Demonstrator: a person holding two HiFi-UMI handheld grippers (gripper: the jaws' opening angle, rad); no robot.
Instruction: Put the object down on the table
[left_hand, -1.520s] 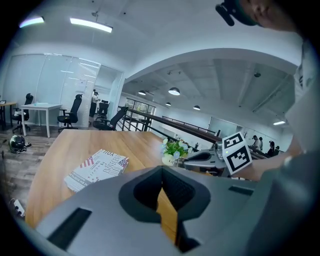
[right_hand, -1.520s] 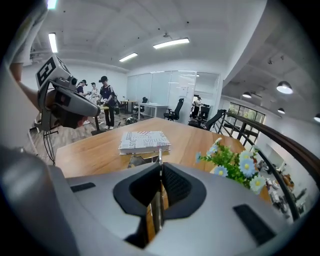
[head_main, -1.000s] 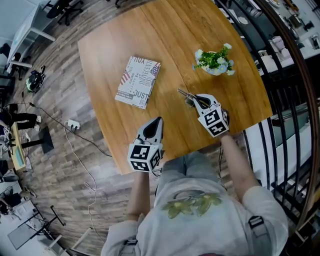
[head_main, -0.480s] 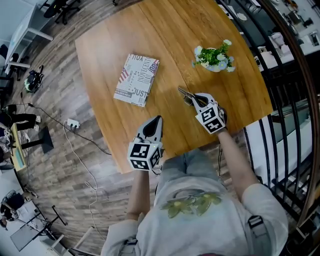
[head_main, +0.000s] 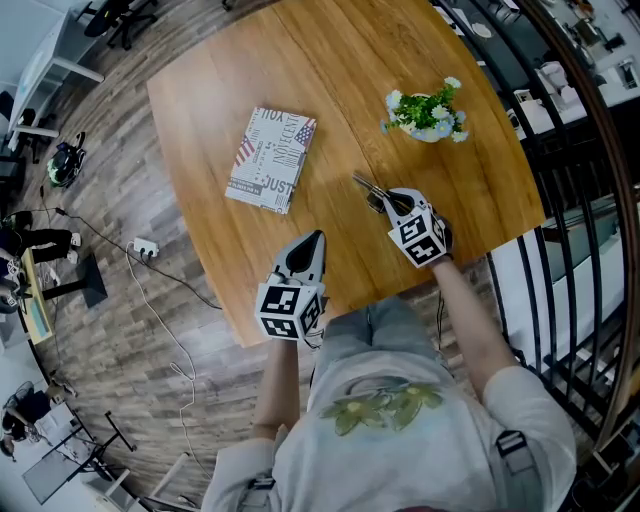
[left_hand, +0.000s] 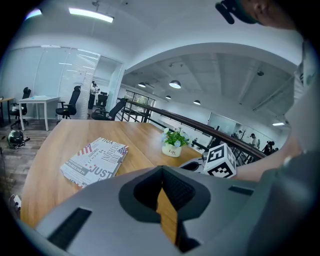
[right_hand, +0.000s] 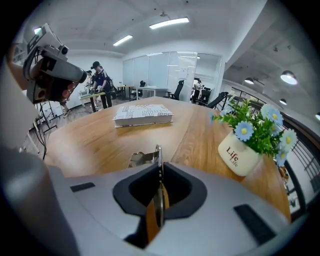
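Note:
A thin metal tool (head_main: 366, 187) sticks out of my right gripper (head_main: 388, 200), whose jaws are shut on it. In the right gripper view the flat metal blade (right_hand: 157, 155) stands edge-on between the jaws of the right gripper (right_hand: 159, 175), its far end low over the wooden table (head_main: 300, 60). Whether it touches the wood I cannot tell. My left gripper (head_main: 316, 240) hovers over the table's near edge, shut and holding nothing. In its own view, the left gripper (left_hand: 161, 172) shows only a narrow slit.
A printed book (head_main: 271, 160) lies on the table's left half. A white pot of flowers (head_main: 426, 115) stands far right, close beyond the right gripper. A black railing (head_main: 560, 200) runs along the table's right side. Cables (head_main: 150, 280) lie on the floor at left.
The right gripper with the metal tool has shifted slightly to the left and away from me. The left gripper has stayed in place.

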